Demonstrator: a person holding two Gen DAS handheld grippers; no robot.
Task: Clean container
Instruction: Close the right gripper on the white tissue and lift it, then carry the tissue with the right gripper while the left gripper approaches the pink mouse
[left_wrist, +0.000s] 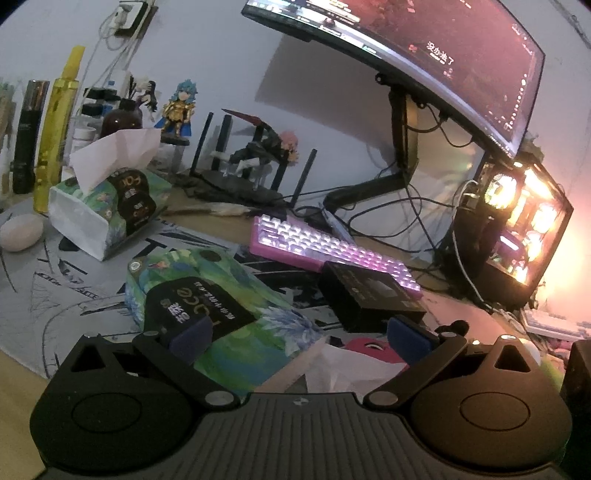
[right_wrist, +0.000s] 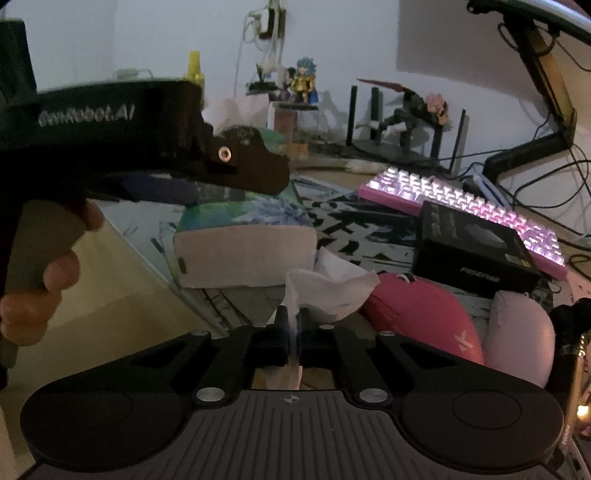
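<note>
White tissue (right_wrist: 328, 291) sat pinched between the right gripper (right_wrist: 291, 332) fingers, just in front of the sealed tissue pack (right_wrist: 243, 254) on the surface. It looked light, limp and easily torn, so a bunched middle seemed the safest hold. The left gripper (left_wrist: 299, 328) had its fingers spread wide, held over that pack and gripping nothing. Which container needed cleaning, I couldn't tell; a black box (right_wrist: 476, 247) lay right of the pack.

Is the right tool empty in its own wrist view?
No: the right tool is shut on a white tissue, which sticks up from between its two fingers.
</note>
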